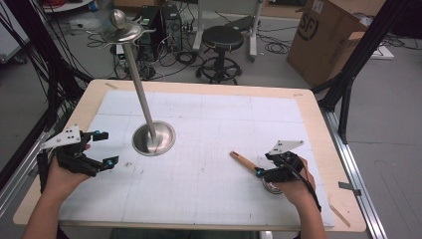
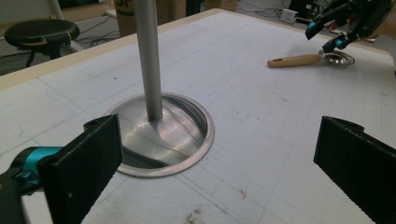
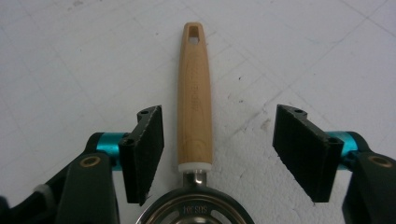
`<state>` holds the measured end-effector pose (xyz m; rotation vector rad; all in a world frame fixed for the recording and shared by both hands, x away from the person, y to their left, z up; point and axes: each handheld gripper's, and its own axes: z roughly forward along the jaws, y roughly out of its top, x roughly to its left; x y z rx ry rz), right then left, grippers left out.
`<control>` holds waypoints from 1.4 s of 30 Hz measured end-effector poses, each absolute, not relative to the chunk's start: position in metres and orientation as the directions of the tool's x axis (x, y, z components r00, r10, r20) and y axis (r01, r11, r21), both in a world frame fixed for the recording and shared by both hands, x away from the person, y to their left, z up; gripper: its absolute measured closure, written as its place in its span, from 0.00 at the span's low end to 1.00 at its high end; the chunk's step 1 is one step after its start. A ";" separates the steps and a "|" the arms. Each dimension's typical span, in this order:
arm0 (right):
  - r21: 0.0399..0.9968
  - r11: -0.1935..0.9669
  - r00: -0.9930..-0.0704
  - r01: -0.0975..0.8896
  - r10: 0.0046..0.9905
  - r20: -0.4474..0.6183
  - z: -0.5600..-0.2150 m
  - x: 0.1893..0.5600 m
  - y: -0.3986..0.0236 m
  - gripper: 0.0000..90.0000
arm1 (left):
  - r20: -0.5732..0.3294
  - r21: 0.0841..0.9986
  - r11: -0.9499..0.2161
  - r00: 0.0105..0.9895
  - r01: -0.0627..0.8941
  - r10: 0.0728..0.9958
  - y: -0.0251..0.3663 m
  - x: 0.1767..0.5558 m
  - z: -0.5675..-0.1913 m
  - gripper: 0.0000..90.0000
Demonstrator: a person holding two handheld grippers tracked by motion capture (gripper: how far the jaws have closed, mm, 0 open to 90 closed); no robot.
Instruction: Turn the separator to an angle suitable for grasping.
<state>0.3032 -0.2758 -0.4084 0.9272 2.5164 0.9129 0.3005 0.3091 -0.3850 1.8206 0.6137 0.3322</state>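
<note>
1. Surface: a wooden table point(image 1: 318, 129) carries a white gridded mat point(image 1: 209, 149); beyond its far edge are a black stool point(image 1: 221, 42) and a cardboard box point(image 1: 331, 37).
2. Landmark: a metal stand point(image 1: 153, 138) with a round base and an upright pole sits left of the mat's centre.
3. Left gripper point(image 1: 102, 148): near the stand's base, on its left, by the mat's left edge. Jaws wide apart, released, nothing between them. The left gripper view shows the base point(image 2: 163, 135) just ahead of the jaws.
4. Strainer point(image 1: 251, 166): right of the stand, well apart from it, bare mat between. Its long axis runs diagonally, with the wooden handle pointing toward the stand.
5. Right gripper point(image 1: 263, 172): over the strainer's bowl end, jaws spread, released. The right gripper view shows the handle point(image 3: 194, 93) lying between the jaws, nearer one, with a hanging hole at its far tip and "SUS 304" stamped on the rim.
</note>
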 end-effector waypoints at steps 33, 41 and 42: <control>0.518 0.690 -0.782 0.506 0.620 -0.062 -0.424 0.308 -0.257 0.67 | -0.070 0.935 -0.253 0.829 0.248 0.555 0.308 0.300 -0.386 0.02; 0.515 0.681 -0.780 0.521 0.625 -0.039 -0.425 0.310 -0.258 0.68 | -0.071 0.931 -0.261 0.830 0.254 0.553 0.305 0.300 -0.388 0.02; 0.515 0.681 -0.780 0.521 0.625 -0.039 -0.425 0.310 -0.258 0.68 | -0.072 0.932 -0.260 0.830 0.253 0.553 0.305 0.300 -0.388 0.02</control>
